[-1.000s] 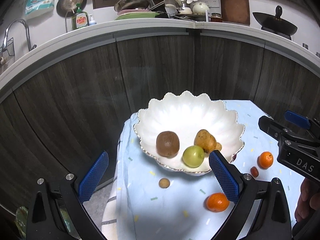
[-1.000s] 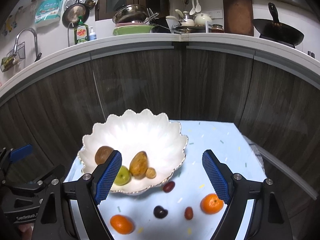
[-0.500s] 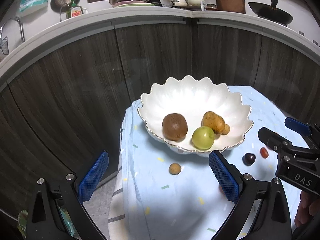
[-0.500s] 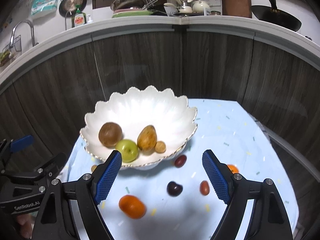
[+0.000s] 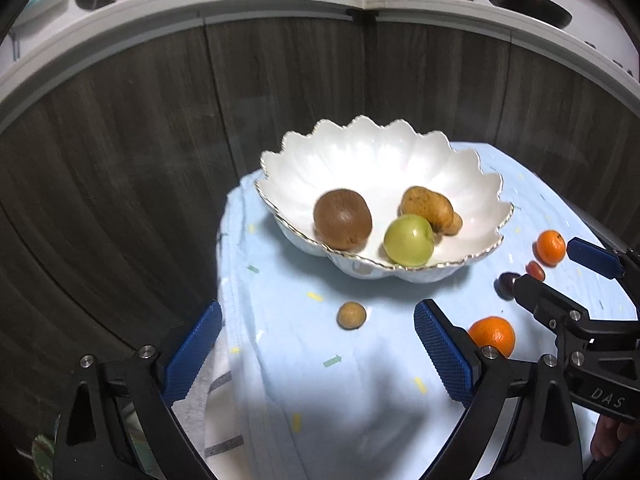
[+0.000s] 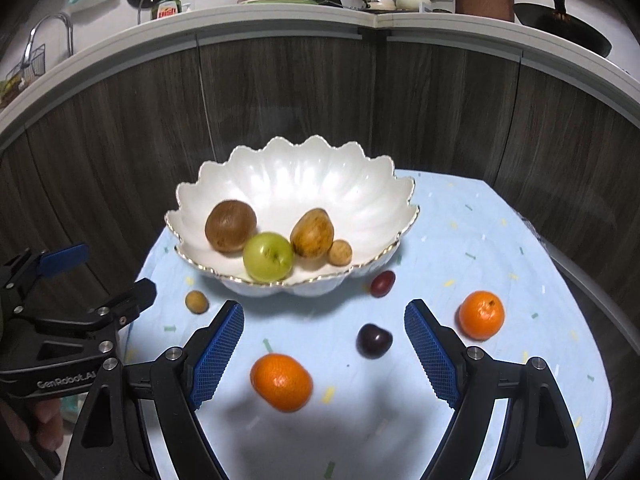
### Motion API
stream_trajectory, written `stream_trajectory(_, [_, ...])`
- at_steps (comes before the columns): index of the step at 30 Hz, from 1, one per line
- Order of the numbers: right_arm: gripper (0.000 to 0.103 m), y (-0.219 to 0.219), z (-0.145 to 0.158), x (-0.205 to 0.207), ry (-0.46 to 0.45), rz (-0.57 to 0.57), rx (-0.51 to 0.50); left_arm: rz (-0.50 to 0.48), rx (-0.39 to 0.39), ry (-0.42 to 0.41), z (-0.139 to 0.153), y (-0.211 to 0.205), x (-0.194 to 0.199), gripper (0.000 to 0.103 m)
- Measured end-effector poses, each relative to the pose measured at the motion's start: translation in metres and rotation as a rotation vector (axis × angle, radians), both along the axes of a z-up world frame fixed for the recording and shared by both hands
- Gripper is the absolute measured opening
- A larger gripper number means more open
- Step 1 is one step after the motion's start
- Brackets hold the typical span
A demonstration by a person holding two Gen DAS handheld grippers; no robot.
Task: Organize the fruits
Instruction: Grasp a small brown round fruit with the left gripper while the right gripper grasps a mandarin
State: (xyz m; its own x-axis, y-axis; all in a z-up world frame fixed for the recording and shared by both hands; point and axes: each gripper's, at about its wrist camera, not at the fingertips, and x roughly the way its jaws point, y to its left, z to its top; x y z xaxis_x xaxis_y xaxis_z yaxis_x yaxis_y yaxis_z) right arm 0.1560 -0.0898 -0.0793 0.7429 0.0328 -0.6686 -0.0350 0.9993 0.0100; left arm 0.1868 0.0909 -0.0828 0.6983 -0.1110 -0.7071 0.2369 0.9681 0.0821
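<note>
Four fruits sat in bowl; two oranges lower frame; left gripper closing, empty; right gripper apart, empty.

Dark wood-grain cabinet fronts, white countertop above, faucet at left, black wok at right
</note>
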Motion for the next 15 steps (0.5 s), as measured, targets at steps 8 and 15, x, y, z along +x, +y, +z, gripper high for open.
stream_trajectory(8, [0.083, 0.009, -0.016, -0.002, 0.041, 0.002, -0.017, -0.069, 0.019, 0.041, -0.020, -0.001, 0.014, 0.089])
stream_trajectory(15, [0.083, 0.016, -0.030, 0.002, 0.085, -0.006, -0.027, -0.129, 0.030, 0.082, -0.041, -0.003, 0.024, 0.083])
